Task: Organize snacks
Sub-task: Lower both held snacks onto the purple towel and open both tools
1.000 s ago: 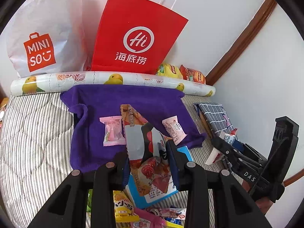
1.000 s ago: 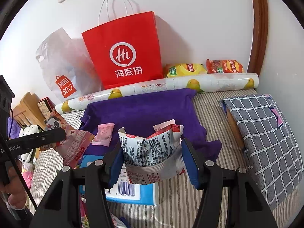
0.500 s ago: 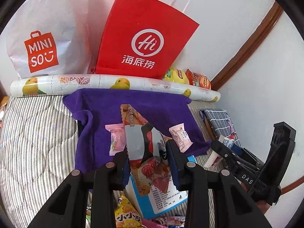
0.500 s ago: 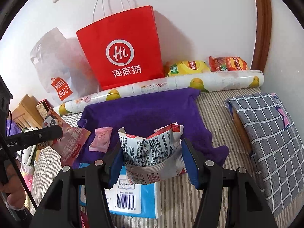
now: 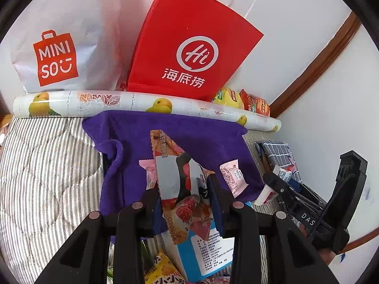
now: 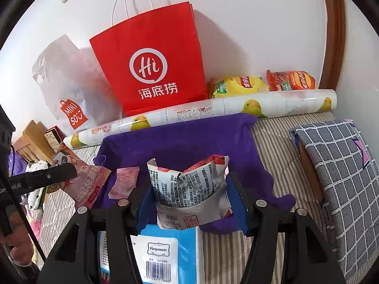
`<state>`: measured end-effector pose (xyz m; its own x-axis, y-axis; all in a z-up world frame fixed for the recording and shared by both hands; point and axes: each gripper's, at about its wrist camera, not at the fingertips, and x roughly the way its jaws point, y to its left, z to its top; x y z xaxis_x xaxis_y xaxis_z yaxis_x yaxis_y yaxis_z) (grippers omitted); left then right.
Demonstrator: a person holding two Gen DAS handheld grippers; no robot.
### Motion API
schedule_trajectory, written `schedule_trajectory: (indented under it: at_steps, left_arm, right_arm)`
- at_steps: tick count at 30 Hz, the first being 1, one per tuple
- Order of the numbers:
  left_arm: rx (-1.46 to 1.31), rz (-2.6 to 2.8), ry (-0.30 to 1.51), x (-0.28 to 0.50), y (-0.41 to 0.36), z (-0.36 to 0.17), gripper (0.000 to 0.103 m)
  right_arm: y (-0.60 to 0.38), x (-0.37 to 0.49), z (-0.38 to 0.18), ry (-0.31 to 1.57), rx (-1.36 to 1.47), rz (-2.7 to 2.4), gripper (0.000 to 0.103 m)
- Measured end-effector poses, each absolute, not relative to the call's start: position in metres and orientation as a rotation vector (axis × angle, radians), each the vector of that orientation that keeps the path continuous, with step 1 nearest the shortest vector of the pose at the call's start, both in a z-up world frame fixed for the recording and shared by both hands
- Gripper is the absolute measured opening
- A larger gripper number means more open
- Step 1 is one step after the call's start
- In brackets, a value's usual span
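Holding a snack in each tool, I have my left gripper [image 5: 184, 196] clamped on a long orange-and-pink foil snack packet with a panda print [image 5: 180, 177], its long axis running away from me toward the wall. My right gripper [image 6: 189, 196] is closed on a crumpled red-and-white foil snack pouch [image 6: 189, 189]. Both hang over the near edge of the purple fleece cloth [image 6: 184, 144], which lies straight ahead and below; two small pink candy wrappers [image 5: 233, 177] already rest there, so I judge the drop spot lies just forward.
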<state>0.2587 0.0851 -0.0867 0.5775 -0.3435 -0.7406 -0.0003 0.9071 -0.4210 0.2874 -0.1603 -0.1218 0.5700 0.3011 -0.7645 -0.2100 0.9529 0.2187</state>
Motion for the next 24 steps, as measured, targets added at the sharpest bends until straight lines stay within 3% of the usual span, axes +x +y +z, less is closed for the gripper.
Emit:
schedule_trajectory:
  at_steps: [24]
  left_arm:
    - [-0.427, -0.194, 0.958, 0.288, 0.087, -0.112, 0.033]
  right_arm:
    - [-0.138, 0.328, -0.154, 0.973, 0.093, 0.351, 0.058]
